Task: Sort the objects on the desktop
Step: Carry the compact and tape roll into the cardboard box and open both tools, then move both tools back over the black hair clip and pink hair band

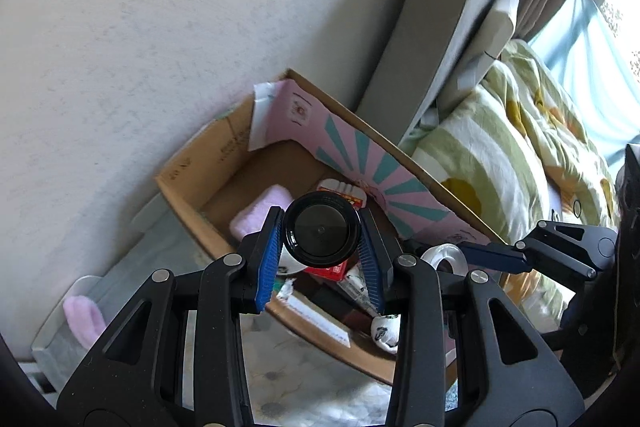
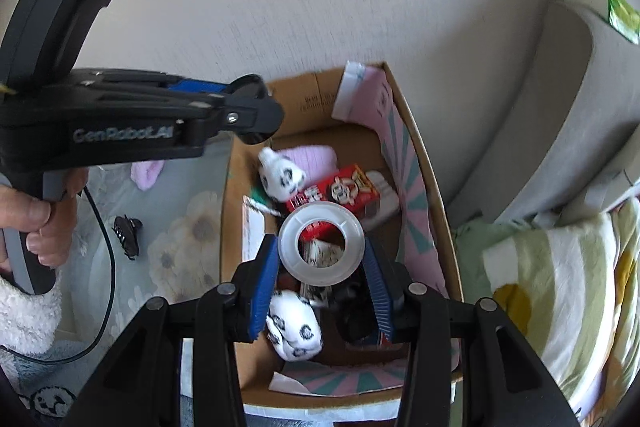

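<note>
Above an open cardboard box that stands against a pale wall, both grippers hang with their loads. The left gripper pinches a black round lid or cap between its blue pads, the disc facing the camera; just what the object is stays hard to tell from this angle. The right gripper clamps a clear tape roll by its rim, its hole looking down into the box. Inside lie a red carton, a folded pink cloth and two white socks with black prints. Left of the box, on a glass table top over a flower pattern, rests a black hair claw. A hand in a fluffy white sleeve grips the left tool's handle. A striped quilt lies to the right.
</note>
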The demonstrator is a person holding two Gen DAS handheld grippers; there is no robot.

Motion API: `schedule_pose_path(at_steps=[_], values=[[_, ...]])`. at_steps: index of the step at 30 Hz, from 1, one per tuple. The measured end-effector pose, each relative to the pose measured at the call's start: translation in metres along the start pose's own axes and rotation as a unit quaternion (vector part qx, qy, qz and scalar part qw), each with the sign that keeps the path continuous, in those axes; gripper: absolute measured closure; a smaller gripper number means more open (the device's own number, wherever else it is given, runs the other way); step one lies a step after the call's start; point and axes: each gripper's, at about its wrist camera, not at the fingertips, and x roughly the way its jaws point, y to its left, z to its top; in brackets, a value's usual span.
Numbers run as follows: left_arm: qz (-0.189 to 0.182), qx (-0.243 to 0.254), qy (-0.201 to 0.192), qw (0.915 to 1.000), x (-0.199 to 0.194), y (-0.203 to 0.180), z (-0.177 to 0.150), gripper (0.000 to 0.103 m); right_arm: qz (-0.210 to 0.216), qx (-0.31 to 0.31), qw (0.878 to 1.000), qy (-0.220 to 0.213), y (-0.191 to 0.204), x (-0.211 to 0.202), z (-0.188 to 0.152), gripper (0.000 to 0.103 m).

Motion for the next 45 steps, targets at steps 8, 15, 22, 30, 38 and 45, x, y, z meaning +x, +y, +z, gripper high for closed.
schedule_pose_path(at_steps=[8, 15, 22, 30, 38, 45], values=[[0.001, 0.009, 0.006, 0.9999, 0.009, -0.008, 0.007, 0.070, -0.001, 0.004, 1.000, -0.001, -0.008, -0.002, 0.000, 0.063], [0.003, 0.015, 0.012, 0.9998, 0.012, -0.011, 0.011, 0.070, 0.002, 0.003, 1.000, 0.004, -0.010, 0.001, 0.001, 0.063], [0.005, 0.017, 0.017, 0.9997, 0.018, -0.014, 0.011, 0.070, 0.004, 0.006, 1.000, 0.006, -0.013, 0.002, 0.001, 0.063], [0.010, -0.013, 0.019, 0.9997, 0.019, -0.008, 0.013, 0.001, 0.010, 0.008, 1.000, 0.015, -0.014, 0.008, -0.002, 0.019], [0.009, -0.034, -0.003, 0.9994, 0.013, -0.002, 0.012, 0.000, -0.001, -0.005, 1.000, -0.007, -0.013, -0.001, -0.008, 0.000], [0.016, -0.037, -0.009, 0.9991, -0.002, 0.008, 0.010, 0.000, -0.023, -0.015, 1.000, -0.005, -0.011, -0.005, -0.010, 0.000]])
